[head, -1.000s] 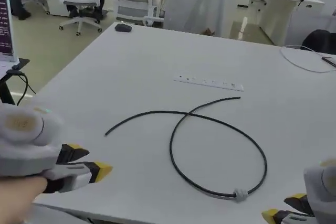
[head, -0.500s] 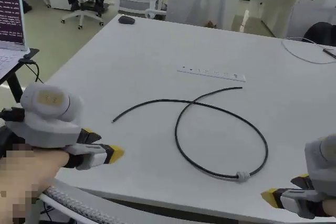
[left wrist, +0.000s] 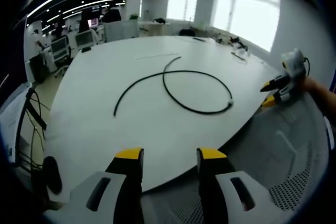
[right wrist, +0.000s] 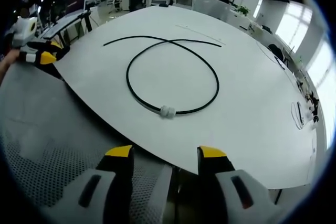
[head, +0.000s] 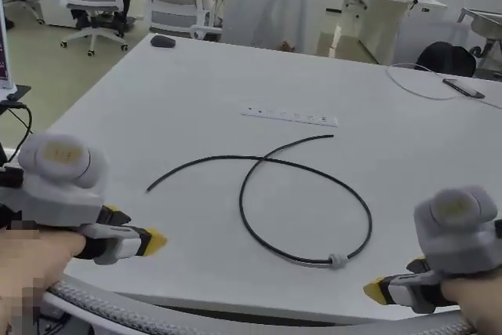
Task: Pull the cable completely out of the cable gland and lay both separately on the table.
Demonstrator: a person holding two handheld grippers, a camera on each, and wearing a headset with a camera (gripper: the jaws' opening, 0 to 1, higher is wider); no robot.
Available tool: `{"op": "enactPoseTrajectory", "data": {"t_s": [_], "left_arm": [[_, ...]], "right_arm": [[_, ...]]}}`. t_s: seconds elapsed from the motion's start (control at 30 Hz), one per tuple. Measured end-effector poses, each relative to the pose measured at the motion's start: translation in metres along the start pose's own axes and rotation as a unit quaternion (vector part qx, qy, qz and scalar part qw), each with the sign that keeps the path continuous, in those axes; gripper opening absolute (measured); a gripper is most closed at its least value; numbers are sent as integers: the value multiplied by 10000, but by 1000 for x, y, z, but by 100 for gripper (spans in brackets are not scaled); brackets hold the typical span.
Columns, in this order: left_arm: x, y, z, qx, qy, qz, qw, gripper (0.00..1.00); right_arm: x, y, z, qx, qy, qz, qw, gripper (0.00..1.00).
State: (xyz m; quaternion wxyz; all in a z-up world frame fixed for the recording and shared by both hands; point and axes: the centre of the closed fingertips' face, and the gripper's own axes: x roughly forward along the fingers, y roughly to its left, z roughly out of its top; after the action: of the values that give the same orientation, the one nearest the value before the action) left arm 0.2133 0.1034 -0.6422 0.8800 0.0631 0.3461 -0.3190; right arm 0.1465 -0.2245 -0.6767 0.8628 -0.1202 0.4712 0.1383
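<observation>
Right gripper (head: 378, 292) has edged nearer the cable gland (head: 337, 260).

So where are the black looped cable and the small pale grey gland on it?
Black looped cable (head: 259, 160): head view, where it crosses itself.
Small pale grey cable gland (head: 337, 260): head view, its middle, on the loop's near side.

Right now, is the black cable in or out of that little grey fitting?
In: the cable gland sits threaded on the looped cable, which runs out both its sides.
</observation>
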Motion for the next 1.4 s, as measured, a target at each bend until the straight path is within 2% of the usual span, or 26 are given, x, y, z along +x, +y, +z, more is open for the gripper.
{"op": "enactPoseTrajectory", "data": {"t_s": [0.1,0.2,0.33,0.47,0.53,0.6,0.7,0.77,0.83,0.97,1.07,1.2,1.33,1.37,1.4], "left_arm": [[-1,0,4,-51,-125,3,9999,41],[0,0,1,-15,-38,8,10000,39],[-1,0,2,-33,-63,9,10000,39],[-1,-2,5,-50,-153,-6,9999,37],[0,-3,7,9,-161,27,9999,35],[2,-4,3,42,-38,1,10000,35],[2,-5,5,92,-101,-28,9999,35],[3,-6,3,91,-51,-53,9999,35],[3,-7,2,116,-16,-66,9999,35],[2,-10,7,112,-156,-129,9997,34],[2,-10,12,190,-261,-126,9994,34],[3,-12,10,244,-207,-177,9993,34],[4,-13,7,256,-127,-197,9994,34],[4,-13,6,257,-110,-207,9994,33],[3,-13,6,248,-119,-203,9994,30]], "right_arm": [[0,-1,0,43,-22,-12,10000,51],[0,-1,0,82,-20,-3,10000,51],[1,-1,-2,149,4,20,9999,51],[-1,-6,3,197,-161,-81,9996,49],[-3,-13,7,91,-266,-237,9993,47],[-4,-13,11,128,-391,-247,9988,45],[-4,-16,12,109,-397,-321,9986,43],[-6,-18,14,200,-497,-343,9980,43],[-5,-18,11,218,-441,-338,9982,43],[-4,-17,8,259,-372,-314,9985,44],[-6,-20,12,323,-513,-351,9975,43],[-7,-18,13,386,-596,-341,9969,43],[-7,-14,12,509,-610,-221,9966,42],[-7,-10,13,579,-674,-93,9960,42],[-7,-1,16,837,-816,179,9930,41]]}}
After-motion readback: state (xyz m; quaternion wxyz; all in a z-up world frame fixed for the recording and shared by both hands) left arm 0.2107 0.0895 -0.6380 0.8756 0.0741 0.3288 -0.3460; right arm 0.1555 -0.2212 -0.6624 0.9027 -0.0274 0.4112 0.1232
